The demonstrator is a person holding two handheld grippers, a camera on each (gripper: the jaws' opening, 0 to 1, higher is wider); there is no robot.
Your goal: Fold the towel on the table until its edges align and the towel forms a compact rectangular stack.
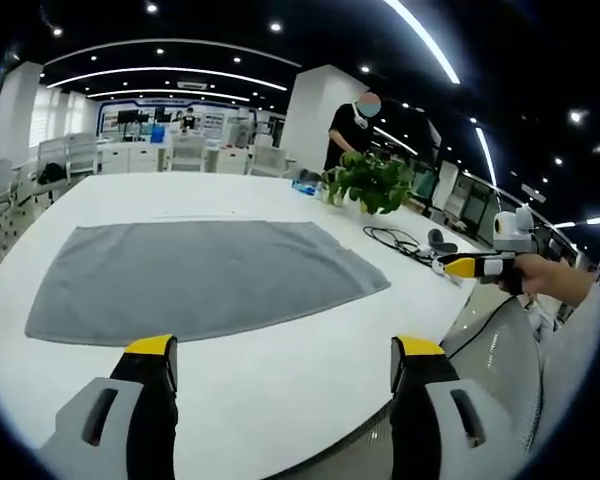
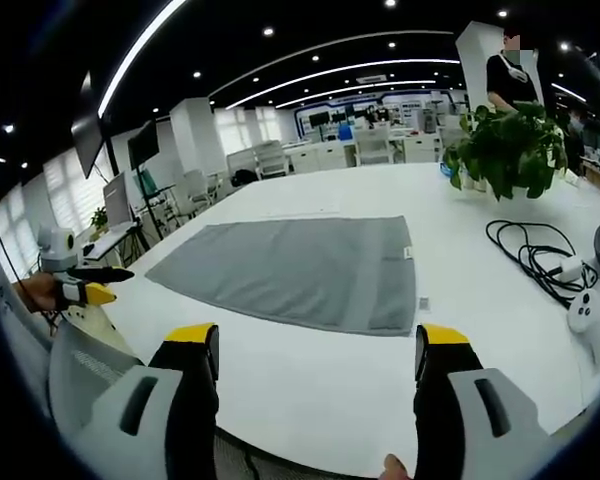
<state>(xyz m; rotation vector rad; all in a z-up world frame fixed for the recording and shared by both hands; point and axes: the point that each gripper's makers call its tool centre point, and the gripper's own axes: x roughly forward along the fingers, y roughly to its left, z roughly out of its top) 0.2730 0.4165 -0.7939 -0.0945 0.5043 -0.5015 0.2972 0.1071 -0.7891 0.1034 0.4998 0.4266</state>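
Grey towel (image 1: 205, 280) lay spread flat and unfolded, in 1 layer, on the white table (image 1: 280, 400), well apart from the table's near edge. In the left gripper view, the left hand-held gripper (image 1: 285, 362) hovered just short of the towel's near edge, its 2 yellow-tipped jaws spread wide and holding nothing. In the right gripper view, the right hand-held gripper (image 2: 318, 350) likewise stood with its jaws spread and empty, above bare table near the towel's (image 2: 300, 268) edge, not touching it. The right gripper also appeared at the right of the left gripper view (image 1: 460, 266), held by a hand (image 1: 540, 272) beyond the table's rim; the left one appeared at the left of the right gripper view (image 2: 100, 292). A potted plant (image 2: 505, 150) stood on the far part of the table, beyond the towel. A black cable (image 2: 530, 255) lay coiled beside the plant, with a white controller (image 2: 585, 310) touching it. A person (image 2: 510, 75) in black stood behind the plant.
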